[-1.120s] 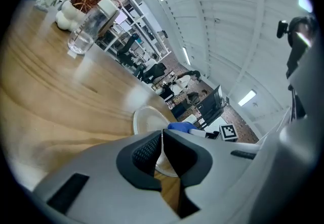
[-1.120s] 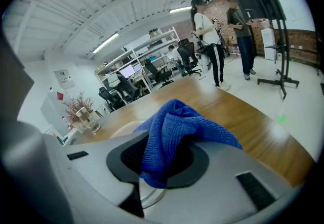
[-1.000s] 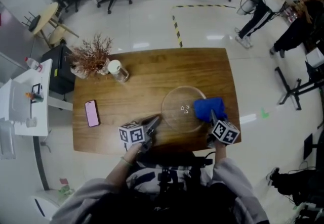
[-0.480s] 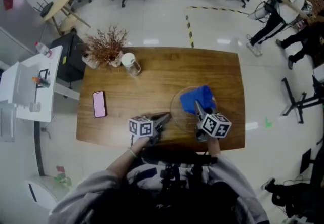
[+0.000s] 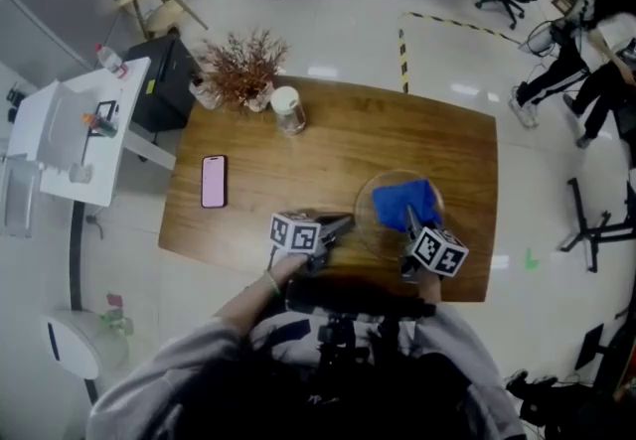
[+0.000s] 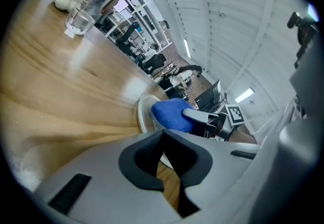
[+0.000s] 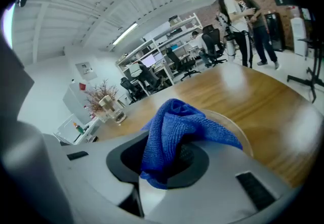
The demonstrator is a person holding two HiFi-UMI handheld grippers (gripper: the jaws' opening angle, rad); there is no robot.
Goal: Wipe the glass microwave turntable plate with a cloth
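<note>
The clear glass turntable plate (image 5: 375, 226) lies flat on the wooden table (image 5: 298, 170), near its front right. A blue cloth (image 5: 405, 201) rests on the plate, bunched between the jaws of my right gripper (image 5: 411, 220), which is shut on it. In the right gripper view the cloth (image 7: 177, 127) spills out over the plate's rim (image 7: 238, 131). My left gripper (image 5: 343, 222) lies low just left of the plate, shut and holding nothing. From the left gripper view (image 6: 163, 139) the plate (image 6: 143, 115) and cloth (image 6: 169, 113) sit just beyond its tips.
A pink phone (image 5: 214, 181) lies on the table's left part. A lidded glass jar (image 5: 288, 110) and a dried plant (image 5: 241, 66) stand at the back left. A white side table (image 5: 60, 140) is further left. Office chairs and people (image 5: 596, 41) are beyond the table.
My right gripper has drawn the blue cloth from the plate's right edge leftward onto the plate. The left gripper has stayed by the plate's left rim.
</note>
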